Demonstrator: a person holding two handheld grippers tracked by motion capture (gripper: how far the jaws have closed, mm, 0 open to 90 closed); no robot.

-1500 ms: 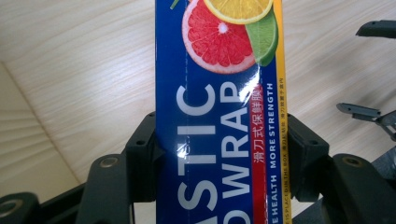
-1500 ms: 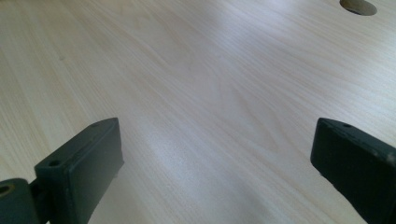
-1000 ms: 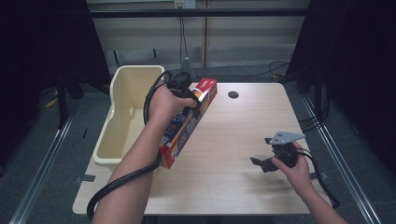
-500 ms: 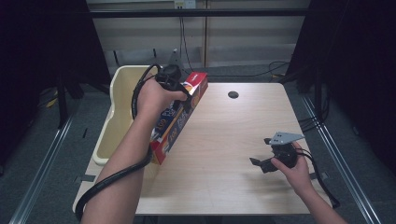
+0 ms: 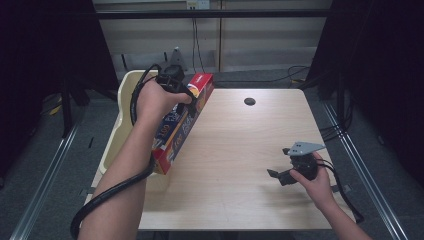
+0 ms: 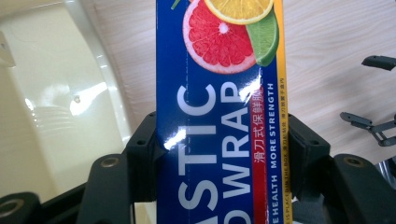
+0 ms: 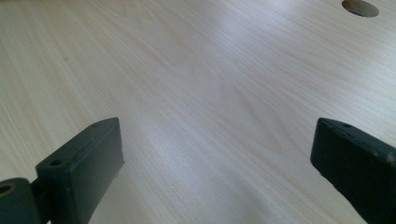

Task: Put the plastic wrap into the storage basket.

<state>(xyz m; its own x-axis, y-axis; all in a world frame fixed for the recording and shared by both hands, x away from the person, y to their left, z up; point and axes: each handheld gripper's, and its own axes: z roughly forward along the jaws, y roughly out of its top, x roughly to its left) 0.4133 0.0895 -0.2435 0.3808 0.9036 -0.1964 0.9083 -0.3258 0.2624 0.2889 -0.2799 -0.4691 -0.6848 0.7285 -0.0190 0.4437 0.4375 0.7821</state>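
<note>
A long blue and red plastic wrap box hangs tilted over the table's left edge, its far end up by the bin. My left gripper is shut on the box near that far end. In the left gripper view the box runs up between both black jaws, which press on its sides, and my left gripper holds it beside the cream bin. My right gripper rests at the table's right front, open with nothing in it. Its own view shows my right gripper with wide-apart jaws over bare wood.
A cream plastic bin stands against the left edge of the wooden table. A round cable hole sits near the far edge, also seen as the hole. Dark floor and metal rails surround the table.
The left hand has carried the box leftward and a little up, from over the table toward the bin. The right hand and its gripper have stayed put.
</note>
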